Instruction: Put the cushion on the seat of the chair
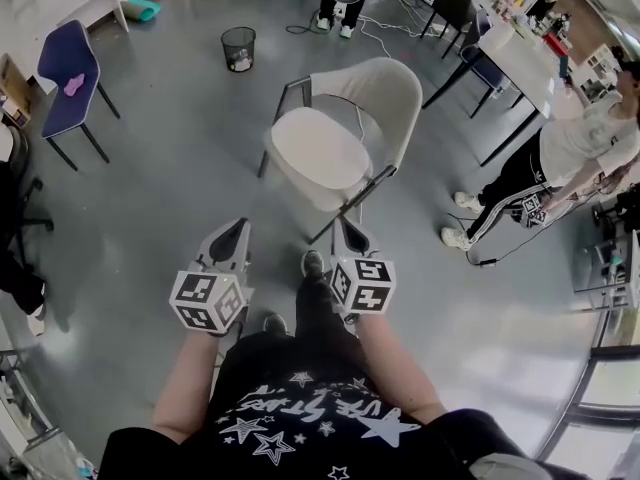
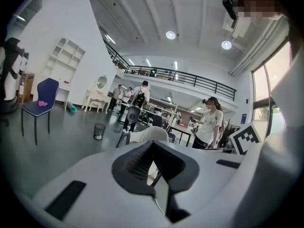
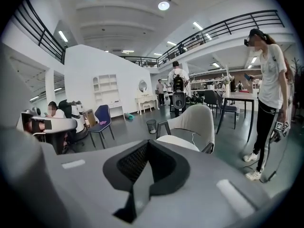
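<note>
White cushion already sits on the chair seat, well ahead of both claws. Left claw and right claw are closed and empty, so I'd say nothing's left to carry.

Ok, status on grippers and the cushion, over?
Left gripper shut, empty. Right gripper shut, empty. Cushion lies on the chair seat. Path to chair open; bystander stands off to the side.
</note>
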Demonstrator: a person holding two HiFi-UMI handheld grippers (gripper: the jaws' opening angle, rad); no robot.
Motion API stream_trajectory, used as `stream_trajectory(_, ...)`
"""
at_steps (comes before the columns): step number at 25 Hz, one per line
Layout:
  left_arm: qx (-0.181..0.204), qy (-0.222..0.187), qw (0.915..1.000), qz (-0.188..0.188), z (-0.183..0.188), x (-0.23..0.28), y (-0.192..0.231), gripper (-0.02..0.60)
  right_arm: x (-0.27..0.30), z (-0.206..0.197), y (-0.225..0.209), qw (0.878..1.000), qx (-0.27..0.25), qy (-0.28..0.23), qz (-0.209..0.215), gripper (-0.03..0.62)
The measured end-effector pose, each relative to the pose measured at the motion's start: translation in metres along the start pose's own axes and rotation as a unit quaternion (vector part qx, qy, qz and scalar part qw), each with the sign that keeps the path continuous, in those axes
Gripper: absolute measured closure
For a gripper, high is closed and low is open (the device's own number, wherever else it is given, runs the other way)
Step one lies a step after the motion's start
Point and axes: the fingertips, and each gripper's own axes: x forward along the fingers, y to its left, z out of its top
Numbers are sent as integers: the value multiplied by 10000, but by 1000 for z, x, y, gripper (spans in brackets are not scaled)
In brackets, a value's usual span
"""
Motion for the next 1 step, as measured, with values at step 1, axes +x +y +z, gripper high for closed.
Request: stream_trajectory(1, -9, -5, 10000, -16, 0, -2, -3, 574, -4, -1, 1, 10000, -12, 4, -4, 592)
